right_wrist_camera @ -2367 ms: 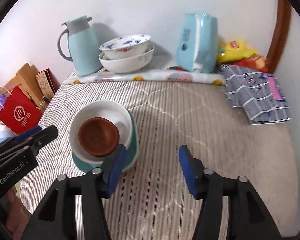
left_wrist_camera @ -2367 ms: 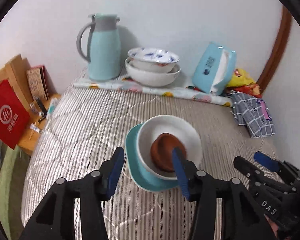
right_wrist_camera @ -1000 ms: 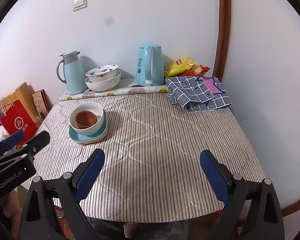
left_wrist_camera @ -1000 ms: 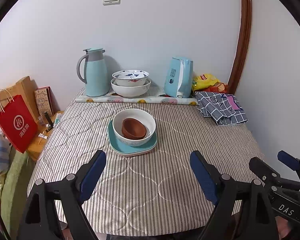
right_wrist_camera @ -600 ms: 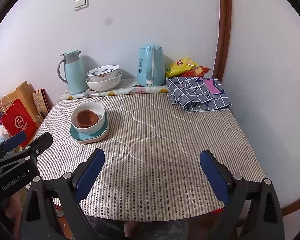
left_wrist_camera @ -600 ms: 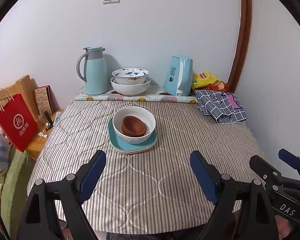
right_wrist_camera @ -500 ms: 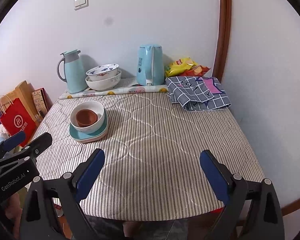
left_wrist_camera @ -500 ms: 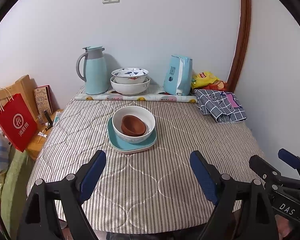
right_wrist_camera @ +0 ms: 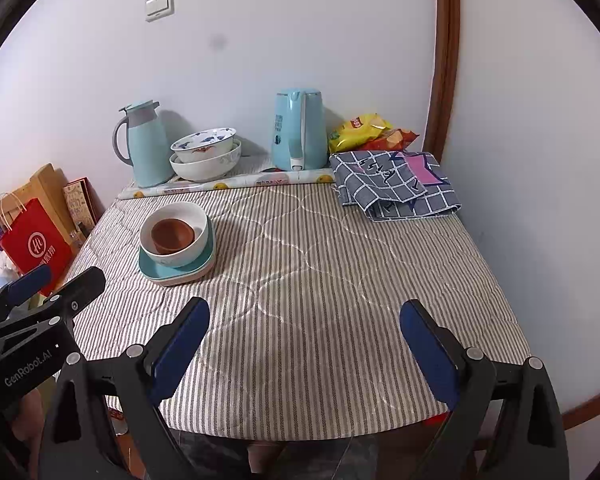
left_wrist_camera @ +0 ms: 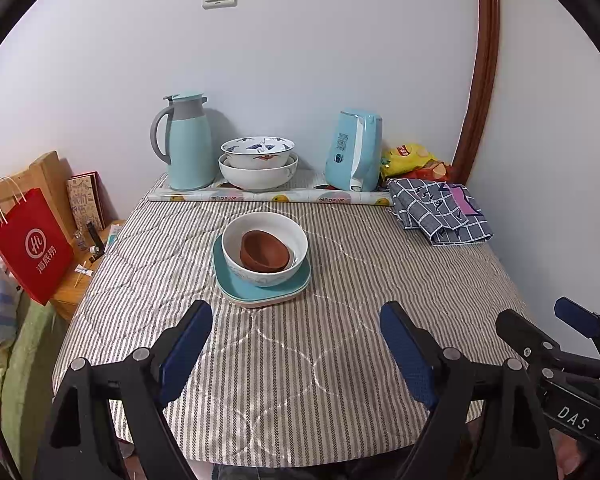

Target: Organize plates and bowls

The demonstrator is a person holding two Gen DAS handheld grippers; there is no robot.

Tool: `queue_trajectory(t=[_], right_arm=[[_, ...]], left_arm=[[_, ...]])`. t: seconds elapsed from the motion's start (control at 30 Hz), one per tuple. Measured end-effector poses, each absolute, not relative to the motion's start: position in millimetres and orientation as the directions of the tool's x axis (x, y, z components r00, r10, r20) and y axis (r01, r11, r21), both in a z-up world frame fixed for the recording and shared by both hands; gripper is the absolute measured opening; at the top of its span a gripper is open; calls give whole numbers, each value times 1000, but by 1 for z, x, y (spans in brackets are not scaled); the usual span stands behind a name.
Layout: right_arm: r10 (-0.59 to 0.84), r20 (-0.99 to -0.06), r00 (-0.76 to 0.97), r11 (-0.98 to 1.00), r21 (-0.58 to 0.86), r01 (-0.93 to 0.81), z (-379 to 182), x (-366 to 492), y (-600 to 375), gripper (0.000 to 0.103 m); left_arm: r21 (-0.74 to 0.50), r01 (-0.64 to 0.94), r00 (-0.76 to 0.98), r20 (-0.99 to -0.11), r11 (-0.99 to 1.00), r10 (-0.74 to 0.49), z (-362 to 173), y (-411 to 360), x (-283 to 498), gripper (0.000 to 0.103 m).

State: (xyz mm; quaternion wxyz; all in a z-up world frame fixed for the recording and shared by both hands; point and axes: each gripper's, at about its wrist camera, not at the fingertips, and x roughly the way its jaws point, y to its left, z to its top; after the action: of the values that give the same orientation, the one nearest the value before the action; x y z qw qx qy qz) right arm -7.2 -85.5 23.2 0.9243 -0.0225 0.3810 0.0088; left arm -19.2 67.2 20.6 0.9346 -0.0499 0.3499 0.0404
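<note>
A small brown bowl (left_wrist_camera: 265, 255) (right_wrist_camera: 172, 235) nests inside a white bowl (left_wrist_camera: 236, 256) (right_wrist_camera: 198, 240), which stands on a teal plate (left_wrist_camera: 236, 292) (right_wrist_camera: 156, 270) over a second pale plate, on the striped table. At the back, a blue-patterned bowl (left_wrist_camera: 257, 151) (right_wrist_camera: 204, 144) sits in a large white bowl (left_wrist_camera: 257, 174) (right_wrist_camera: 204, 166). My left gripper (left_wrist_camera: 296, 326) hangs open near the table's front edge, well short of the stack, holding nothing. My right gripper (right_wrist_camera: 304, 320) is open too, over the front right of the table.
A teal thermos jug (left_wrist_camera: 188, 142) and a blue kettle (left_wrist_camera: 354, 156) stand on a rolled patterned sheet (left_wrist_camera: 268, 198) at the back. A folded checked cloth (left_wrist_camera: 440, 210) and snack bags (left_wrist_camera: 414, 158) lie back right. A red paper bag (left_wrist_camera: 32, 246) stands left of the table.
Since 2.4 s ago both grippers pulled back from the stack and their jaws widened. Over the last second nothing has visibly moved.
</note>
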Motion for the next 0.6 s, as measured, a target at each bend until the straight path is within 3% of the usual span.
queue_trajectory(t=[0.6], right_arm=[[7,-704,710,999,-26,-36,23,-8,-87,95]], left_arm=[[-63,-114,750,-660,992,44,20,70,-21,85]])
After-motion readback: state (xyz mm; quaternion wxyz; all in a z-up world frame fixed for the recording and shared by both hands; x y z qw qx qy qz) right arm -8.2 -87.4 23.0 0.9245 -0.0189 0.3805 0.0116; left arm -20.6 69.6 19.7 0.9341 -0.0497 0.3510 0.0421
